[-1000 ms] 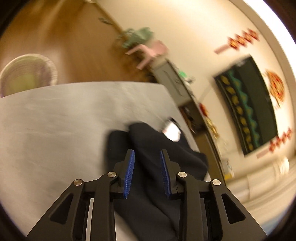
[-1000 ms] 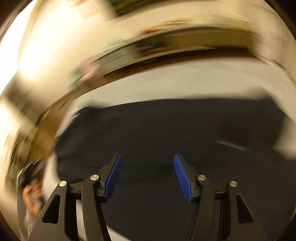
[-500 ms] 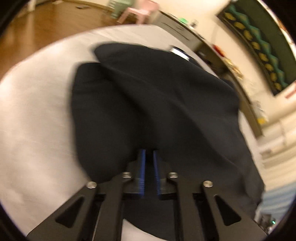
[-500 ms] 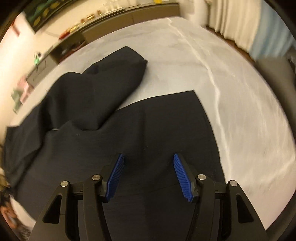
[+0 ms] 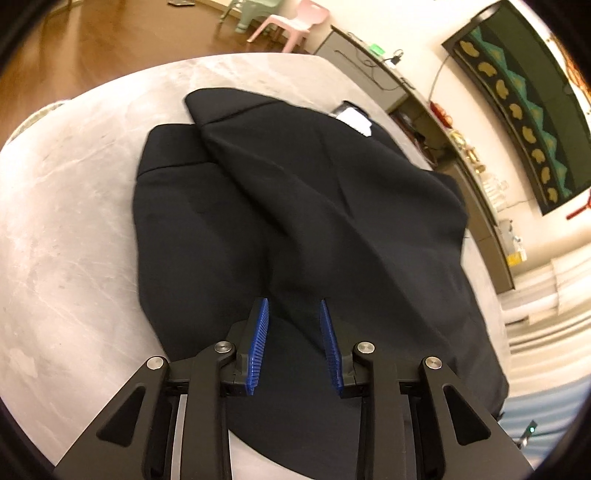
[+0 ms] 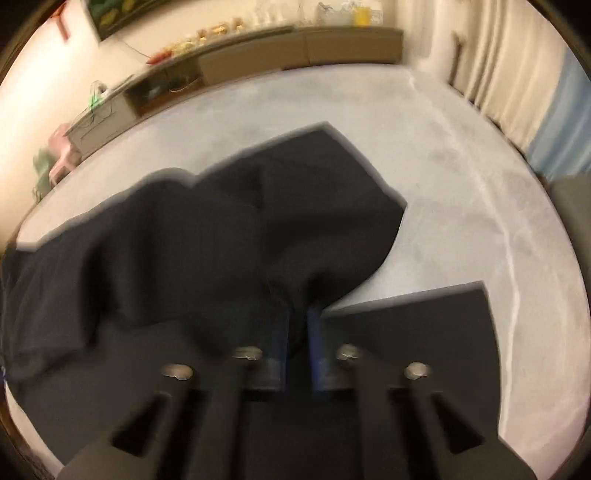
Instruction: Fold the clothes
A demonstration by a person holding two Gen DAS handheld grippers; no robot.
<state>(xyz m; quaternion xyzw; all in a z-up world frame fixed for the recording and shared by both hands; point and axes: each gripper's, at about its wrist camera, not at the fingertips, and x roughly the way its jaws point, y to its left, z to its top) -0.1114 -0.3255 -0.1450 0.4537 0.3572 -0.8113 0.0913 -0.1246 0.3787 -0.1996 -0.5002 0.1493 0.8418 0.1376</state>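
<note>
A black garment [image 5: 303, 206] lies rumpled on the grey marbled table [image 5: 74, 206], with a white label [image 5: 356, 120] at its far end. My left gripper [image 5: 293, 306] is open just above the cloth, a raised fold lying between its blue pads. In the blurred right wrist view my right gripper [image 6: 297, 317] is shut on a bunched fold of the garment [image 6: 207, 236] and holds it up off the table [image 6: 461, 192]. A flat part of the garment [image 6: 424, 332] lies to its right.
A low cabinet [image 5: 424, 110] with small items runs along the wall beyond the table. Pink and green small chairs [image 5: 280, 18] stand on the wooden floor. Curtains [image 6: 509, 55] hang at the right.
My left gripper, shut on the cloth half a second ago, has opened. My right gripper, open before, has closed on a fold of the garment and lifted it.
</note>
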